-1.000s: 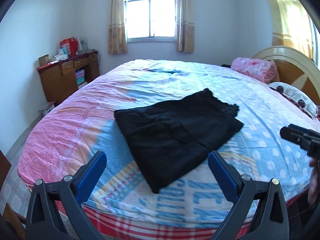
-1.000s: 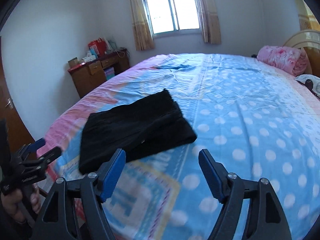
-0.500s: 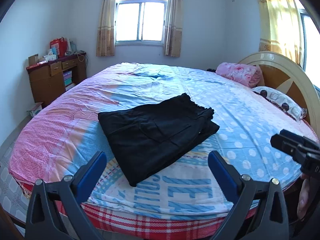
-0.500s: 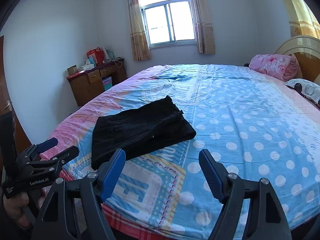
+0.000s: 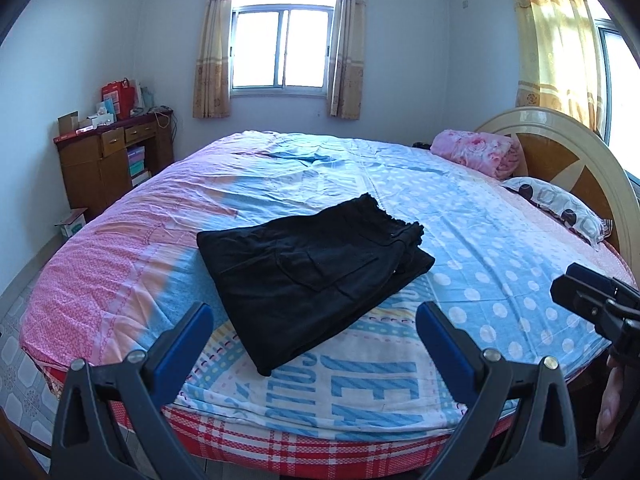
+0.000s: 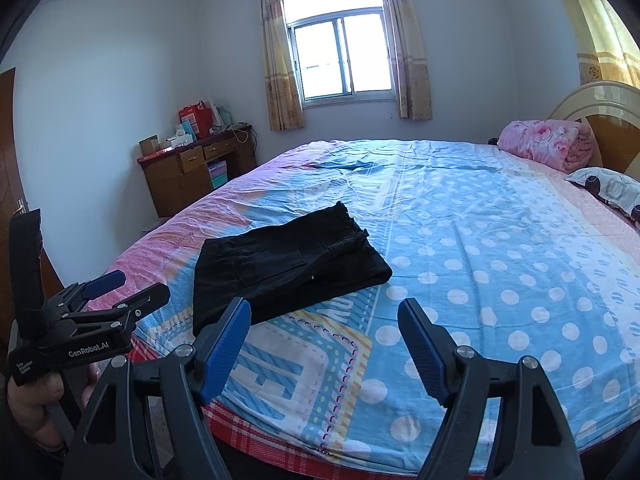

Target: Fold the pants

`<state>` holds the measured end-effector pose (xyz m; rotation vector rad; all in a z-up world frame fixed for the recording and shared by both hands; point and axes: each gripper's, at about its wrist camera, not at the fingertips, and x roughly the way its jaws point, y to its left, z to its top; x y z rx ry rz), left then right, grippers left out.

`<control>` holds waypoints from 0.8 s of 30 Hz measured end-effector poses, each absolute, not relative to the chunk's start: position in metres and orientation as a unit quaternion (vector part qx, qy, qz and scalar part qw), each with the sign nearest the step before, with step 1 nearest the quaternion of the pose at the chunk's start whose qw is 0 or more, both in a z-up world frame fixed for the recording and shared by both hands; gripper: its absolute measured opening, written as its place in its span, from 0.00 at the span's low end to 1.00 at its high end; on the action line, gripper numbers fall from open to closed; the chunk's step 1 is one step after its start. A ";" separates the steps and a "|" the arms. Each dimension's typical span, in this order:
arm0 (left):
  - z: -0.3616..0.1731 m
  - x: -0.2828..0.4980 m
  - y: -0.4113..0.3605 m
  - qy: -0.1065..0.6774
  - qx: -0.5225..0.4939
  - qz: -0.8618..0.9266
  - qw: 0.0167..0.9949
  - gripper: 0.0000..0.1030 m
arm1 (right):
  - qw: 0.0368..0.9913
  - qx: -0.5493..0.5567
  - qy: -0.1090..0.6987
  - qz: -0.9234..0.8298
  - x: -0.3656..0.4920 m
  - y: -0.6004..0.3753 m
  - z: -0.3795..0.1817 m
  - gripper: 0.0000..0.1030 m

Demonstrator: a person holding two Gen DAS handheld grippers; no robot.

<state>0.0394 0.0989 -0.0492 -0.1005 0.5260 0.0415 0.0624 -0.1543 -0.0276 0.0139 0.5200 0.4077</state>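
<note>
Both claws hang off the near edge of the bed, holding nothing: the left gripper has its jaws wide apart, and so does the right gripper. Past them, on the near left part of the sheet, lie the black pants, folded into a flat stack. They look soft, limp and light. I'd pinch a corner through all the layers.

Round bed with folded black pants, pink blanket, pillow
</note>
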 end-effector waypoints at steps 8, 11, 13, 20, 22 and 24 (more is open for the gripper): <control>-0.049 0.039 0.098 0.256 -0.047 0.020 0.965 1.00 | 0.947 0.005 0.252 0.200 0.057 -0.152 -0.026 0.75; -0.048 0.038 0.098 0.253 -0.048 0.019 0.966 1.00 | 0.948 0.005 0.248 0.200 0.055 -0.150 -0.025 0.75; -0.048 0.038 0.098 0.252 -0.047 0.020 0.966 1.00 | 0.948 0.004 0.248 0.200 0.055 -0.148 -0.025 0.75; -0.049 0.039 0.098 0.253 -0.046 0.017 0.966 1.00 | 0.948 0.002 0.248 0.201 0.053 -0.145 -0.024 0.75; -0.048 0.038 0.097 0.253 -0.044 0.016 0.966 1.00 | 0.948 0.003 0.247 0.201 0.053 -0.145 -0.024 0.75; -0.047 0.038 0.097 0.253 -0.039 0.018 0.966 1.00 | 0.948 0.003 0.245 0.202 0.053 -0.145 -0.023 0.75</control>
